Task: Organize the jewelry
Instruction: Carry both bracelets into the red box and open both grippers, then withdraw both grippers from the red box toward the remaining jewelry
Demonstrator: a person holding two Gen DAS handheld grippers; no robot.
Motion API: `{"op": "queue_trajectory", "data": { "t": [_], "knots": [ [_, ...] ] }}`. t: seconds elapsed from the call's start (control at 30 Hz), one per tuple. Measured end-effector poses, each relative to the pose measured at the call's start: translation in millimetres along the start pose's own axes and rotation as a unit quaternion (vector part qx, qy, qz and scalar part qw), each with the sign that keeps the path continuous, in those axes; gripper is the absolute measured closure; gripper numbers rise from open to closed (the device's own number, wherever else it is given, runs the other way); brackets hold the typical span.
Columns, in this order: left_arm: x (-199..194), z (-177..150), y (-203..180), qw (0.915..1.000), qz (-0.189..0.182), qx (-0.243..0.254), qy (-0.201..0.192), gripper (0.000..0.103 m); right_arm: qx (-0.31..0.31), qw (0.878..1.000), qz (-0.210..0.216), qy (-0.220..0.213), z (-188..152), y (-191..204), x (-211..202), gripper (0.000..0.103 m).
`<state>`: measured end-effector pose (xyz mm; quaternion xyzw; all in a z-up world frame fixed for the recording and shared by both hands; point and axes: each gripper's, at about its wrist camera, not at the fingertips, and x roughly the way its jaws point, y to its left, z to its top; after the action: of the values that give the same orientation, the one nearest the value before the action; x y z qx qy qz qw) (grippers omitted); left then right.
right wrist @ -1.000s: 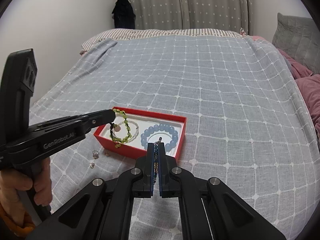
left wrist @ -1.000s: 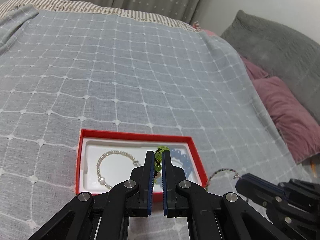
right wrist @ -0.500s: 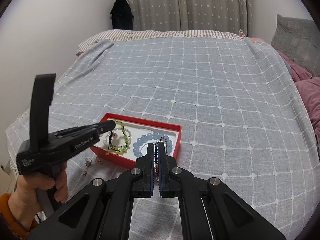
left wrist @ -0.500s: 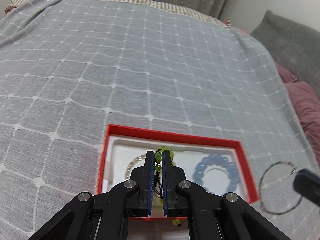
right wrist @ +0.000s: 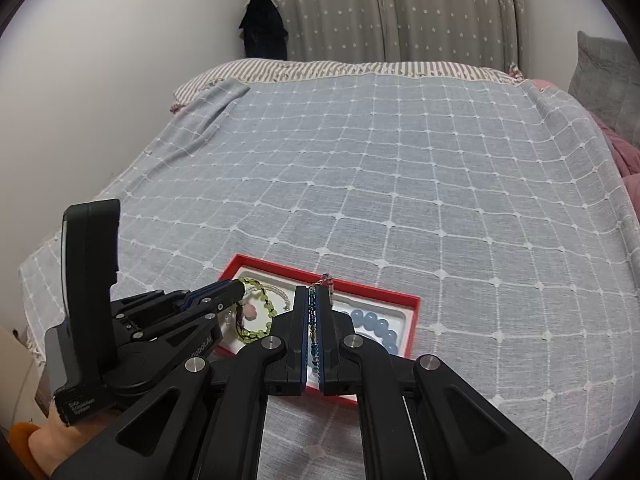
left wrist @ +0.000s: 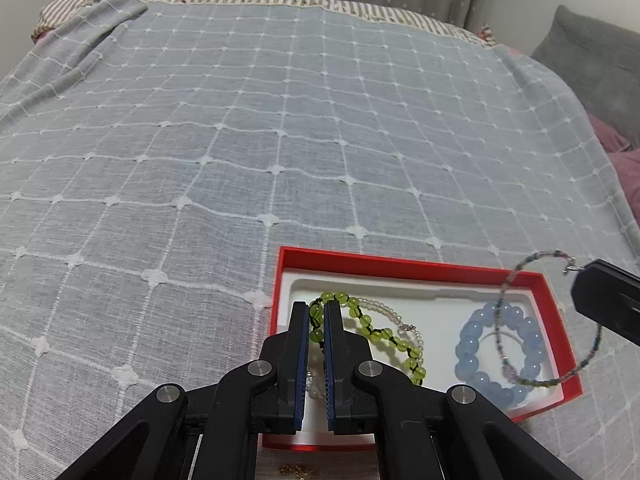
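Red box: 1 | bracelets: 4 | claws clamping bracelets: 2

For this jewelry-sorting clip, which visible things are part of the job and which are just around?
Job: red box; green bead bracelet in left gripper; thin multicolour bracelet in right gripper; blue bead bracelet; pearl bracelet.

Around: checked bedspread; grey cushion; curtains.

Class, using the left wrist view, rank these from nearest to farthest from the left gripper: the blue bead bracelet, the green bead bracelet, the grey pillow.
1. Green bead bracelet: pinched in the left gripper, left part of the red box.
2. Blue bead bracelet: right part of the same box.
3. Grey pillow: far right, beyond the bedspread.
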<state>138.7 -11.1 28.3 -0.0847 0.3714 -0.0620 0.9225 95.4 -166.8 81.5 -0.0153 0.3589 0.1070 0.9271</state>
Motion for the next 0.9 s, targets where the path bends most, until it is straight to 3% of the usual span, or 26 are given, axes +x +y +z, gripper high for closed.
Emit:
{"op": "queue_trajectory", "data": {
  "t": [0.23, 0.47, 0.73, 0.8, 0.9],
  "knots": [
    [-9.6, -2.1, 2.4, 1.0000, 0.000, 0.006, -0.006, 0.090, 0.025, 0.999, 0.032, 0.003, 5.3, -7.7, 15.2, 0.100],
    [-19.6, -5.1, -3.1, 0.9994, 0.009, 0.032, -0.014, 0.080, 0.039, 0.999, -0.001, 0.030, -5.0, -30.7, 38.3, 0.100],
    [-30.1, -5.6, -5.7, 0.9987, 0.010, 0.045, -0.021, 0.076, 0.045, 0.998, -0.026, 0.044, -7.4, -45.7, 44.2, 0.098],
    [-30.6, -6.1, -5.7, 0.9987, 0.011, 0.047, -0.019, 0.074, 0.040, 0.998, -0.029, 0.045, -7.2, -44.6, 41.8, 0.096],
    [-31.4, -6.0, -5.4, 0.9988, 0.014, 0.046, -0.012, 0.070, 0.039, 0.998, -0.029, 0.045, -7.6, -44.1, 36.2, 0.080]
  ]
}}
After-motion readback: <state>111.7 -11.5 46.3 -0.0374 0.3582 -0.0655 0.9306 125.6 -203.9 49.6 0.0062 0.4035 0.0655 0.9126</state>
